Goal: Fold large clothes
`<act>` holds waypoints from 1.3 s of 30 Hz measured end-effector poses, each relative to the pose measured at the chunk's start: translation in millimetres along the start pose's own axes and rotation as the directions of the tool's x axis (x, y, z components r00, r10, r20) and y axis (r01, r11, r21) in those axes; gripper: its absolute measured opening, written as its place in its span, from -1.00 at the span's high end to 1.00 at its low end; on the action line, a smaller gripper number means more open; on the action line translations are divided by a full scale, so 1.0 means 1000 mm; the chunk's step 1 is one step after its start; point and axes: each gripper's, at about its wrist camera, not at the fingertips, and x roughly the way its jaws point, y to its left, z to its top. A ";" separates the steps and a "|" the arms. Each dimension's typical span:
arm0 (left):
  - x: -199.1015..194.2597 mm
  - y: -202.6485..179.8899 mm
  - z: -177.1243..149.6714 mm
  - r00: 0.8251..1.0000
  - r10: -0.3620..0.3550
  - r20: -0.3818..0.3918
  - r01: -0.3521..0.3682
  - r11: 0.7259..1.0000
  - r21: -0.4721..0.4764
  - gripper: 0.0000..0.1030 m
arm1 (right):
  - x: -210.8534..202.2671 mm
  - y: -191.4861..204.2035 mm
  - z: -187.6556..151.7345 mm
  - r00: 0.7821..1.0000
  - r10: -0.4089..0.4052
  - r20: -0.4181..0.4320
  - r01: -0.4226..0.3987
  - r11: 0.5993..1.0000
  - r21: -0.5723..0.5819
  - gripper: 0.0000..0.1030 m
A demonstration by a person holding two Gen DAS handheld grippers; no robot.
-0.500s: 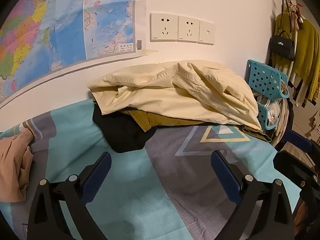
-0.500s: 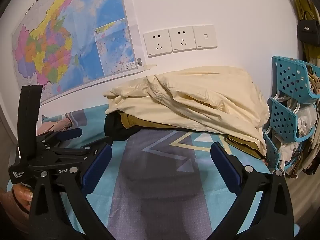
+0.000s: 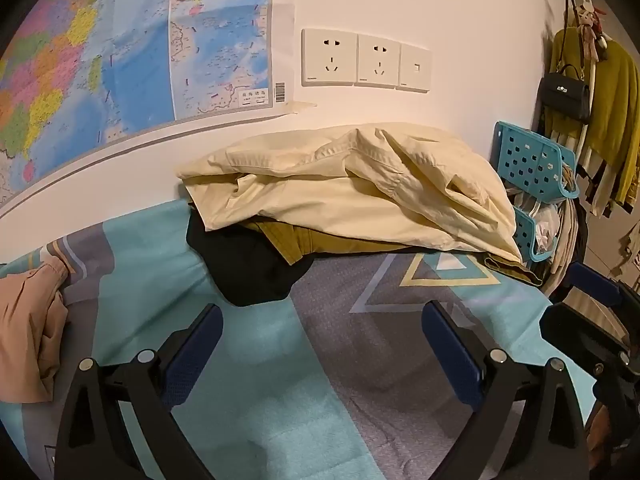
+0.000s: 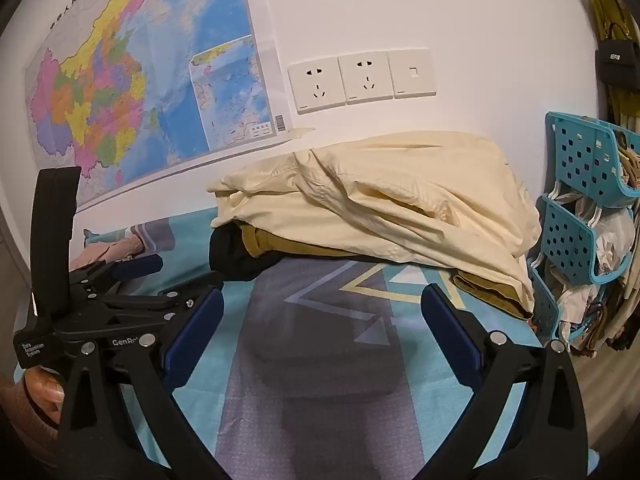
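Lying beyond both hand-held grippers — seemingly untouched — clothes pile (image 3: 344,184).

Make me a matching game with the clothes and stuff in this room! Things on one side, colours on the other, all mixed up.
Things:
1. top garment on the pile
2. garment at the bottom of the pile
3. storage basket
4. crumpled garment at the left edge

Colours:
A. turquoise
B. peach
C. cream
D. black

Pairs: 1-C, 2-D, 3-A, 4-B
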 end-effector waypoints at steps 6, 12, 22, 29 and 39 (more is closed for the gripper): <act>-0.003 -0.002 -0.002 1.000 0.000 -0.002 0.000 1.000 -0.005 -0.87 | 0.001 0.000 -0.001 1.000 -0.005 -0.007 0.005 1.000 0.000 -0.89; -0.003 -0.001 -0.002 1.000 -0.001 -0.007 0.001 1.000 -0.007 -0.87 | 0.001 -0.001 0.000 1.000 -0.002 -0.006 0.002 1.000 0.000 -0.89; 0.000 -0.003 -0.002 1.000 0.000 -0.024 -0.001 1.000 -0.009 -0.87 | 0.002 -0.001 0.001 1.000 -0.006 -0.012 0.005 1.000 -0.008 -0.89; 0.001 -0.003 -0.003 1.000 0.001 -0.025 -0.001 1.000 -0.010 -0.87 | 0.003 -0.001 0.000 1.000 -0.005 -0.015 0.005 1.000 -0.012 -0.89; 0.004 -0.003 -0.004 1.000 0.001 -0.026 -0.002 1.000 -0.013 -0.87 | 0.005 -0.001 0.000 1.000 -0.003 -0.020 0.003 1.000 -0.014 -0.89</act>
